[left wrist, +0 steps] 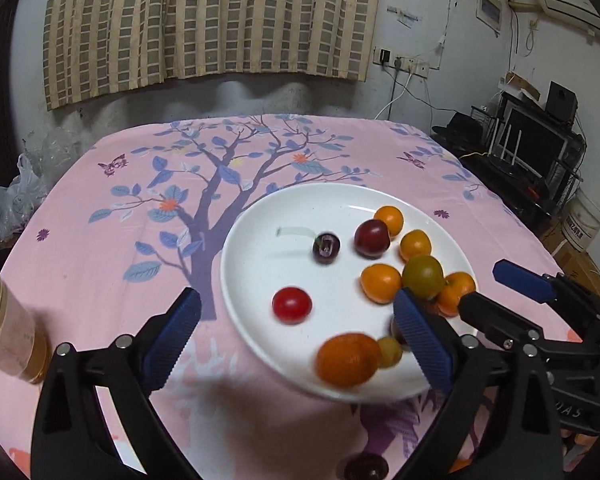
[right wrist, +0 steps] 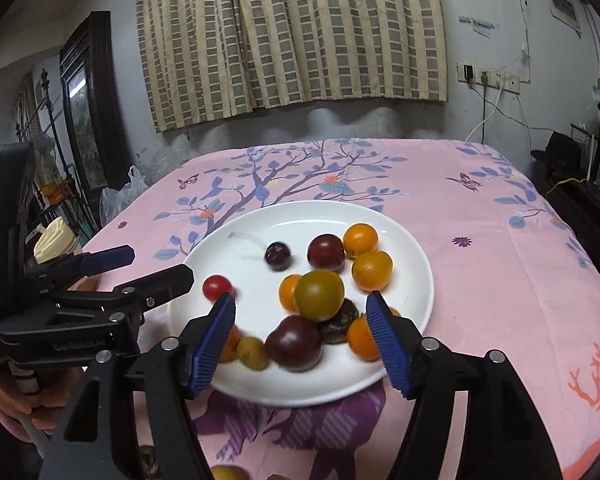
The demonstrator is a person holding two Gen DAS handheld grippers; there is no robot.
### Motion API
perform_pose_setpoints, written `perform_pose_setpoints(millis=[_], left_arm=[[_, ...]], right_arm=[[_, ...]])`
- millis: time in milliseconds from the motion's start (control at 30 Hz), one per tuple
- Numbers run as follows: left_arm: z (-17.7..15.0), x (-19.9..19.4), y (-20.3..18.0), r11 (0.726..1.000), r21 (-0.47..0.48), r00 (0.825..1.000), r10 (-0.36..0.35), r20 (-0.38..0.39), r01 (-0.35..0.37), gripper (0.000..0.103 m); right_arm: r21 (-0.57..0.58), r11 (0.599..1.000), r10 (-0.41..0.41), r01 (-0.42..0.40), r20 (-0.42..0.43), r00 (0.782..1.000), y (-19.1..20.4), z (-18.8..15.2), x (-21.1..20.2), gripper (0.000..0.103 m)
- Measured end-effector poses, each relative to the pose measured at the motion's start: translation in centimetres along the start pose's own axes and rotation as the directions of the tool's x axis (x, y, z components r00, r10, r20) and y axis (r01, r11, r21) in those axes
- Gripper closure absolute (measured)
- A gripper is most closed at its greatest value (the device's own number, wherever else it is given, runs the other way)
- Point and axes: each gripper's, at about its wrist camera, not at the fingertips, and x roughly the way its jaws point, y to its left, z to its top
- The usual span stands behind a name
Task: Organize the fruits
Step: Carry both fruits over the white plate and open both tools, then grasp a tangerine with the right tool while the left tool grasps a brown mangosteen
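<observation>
Both grippers are over the near rim of the white plate (left wrist: pixel 260 216), which sits on a pink cloth (left wrist: pixel 100 208) printed with a blue-leaved tree.

Around the left gripper (left wrist: pixel 296 336): a capped bottle (left wrist: pixel 4 328) of pale liquid stands just outside its left finger, close enough to crowd that side. A dark fruit (left wrist: pixel 366 468) lies on the cloth below the jaws, off the plate. Between the jaws, near the right pad, sit a blurred orange fruit (left wrist: pixel 348 360) and a small yellow-green one (left wrist: pixel 390 352). Ahead of the tips lie a red tomato (left wrist: pixel 292 305), a dark cherry (left wrist: pixel 326 248) with a pale stem, a maroon plum (left wrist: pixel 372 239) and a cluster of orange fruits (left wrist: pixel 380 283) topped by a green one (left wrist: pixel 423 277). The left jaws stand spread wide, and nothing is pressed by either pad.

Now the right gripper (right wrist: pixel 302 344), seen from its own camera. The other gripper reaches in from outside its left finger, with a hand (right wrist: pixel 4 400) on its grip. Between these jaws lie a big dark plum (right wrist: pixel 294 344), with the green fruit just beyond it and a wrinkled dark piece (right wrist: pixel 340 326) beside it. An orange fruit (right wrist: pixel 362 340) sits right against the right pad; whether they touch I cannot tell. These jaws are parted about halfway, gripping nothing. Another yellowish fruit (right wrist: pixel 224 473) shows on the cloth beneath them.
</observation>
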Motion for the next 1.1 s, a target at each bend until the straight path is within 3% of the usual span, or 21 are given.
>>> perform_pose_setpoints(millis=[167, 333, 500, 633, 900, 1100], left_arm=[[-2.5, -2.6, 1.0, 1.000, -0.011, 1.000, 0.012, 0.023, -0.012, 0.005], [-5.2, -4.3, 1.6, 0.999, -0.002, 0.999, 0.032, -0.002, -0.032, 0.005], [-6.6, -5.6, 2.5, 0.999, -0.014, 0.999, 0.043, -0.004, -0.043, 0.005], [-7.0, -5.9, 3.1, 0.998, -0.038, 0.999, 0.042, -0.015, -0.043, 0.005], [-7.4, -6.3, 3.6, 0.997, -0.061, 0.999, 0.038, -0.028, -0.039, 0.005], [-7.6, -6.6, 3.4, 0.998, -0.044, 0.998, 0.047, -0.028, -0.048, 0.005]], right_arm=[[0.013, 1.000, 0.027, -0.026, -0.017, 1.000, 0.3, -1.8, -2.0, 0.033], [0.039, 0.997, 0.076, -0.073, -0.063, 0.995, 0.0, -3.9, -4.0, 0.033], [0.083, 0.975, 0.217, -0.205, -0.186, 0.958, -0.2, -6.6, -4.4, 0.033], [0.025, 0.969, 0.246, -0.247, -0.233, 0.941, 0.9, -7.8, -4.9, 0.038], [-0.075, 0.963, 0.225, -0.257, -0.294, 0.929, 3.1, -9.2, -4.5, 0.050], [-0.255, 0.929, 0.168, -0.267, -0.352, 0.921, 6.4, -10.9, -4.4, 0.058]])
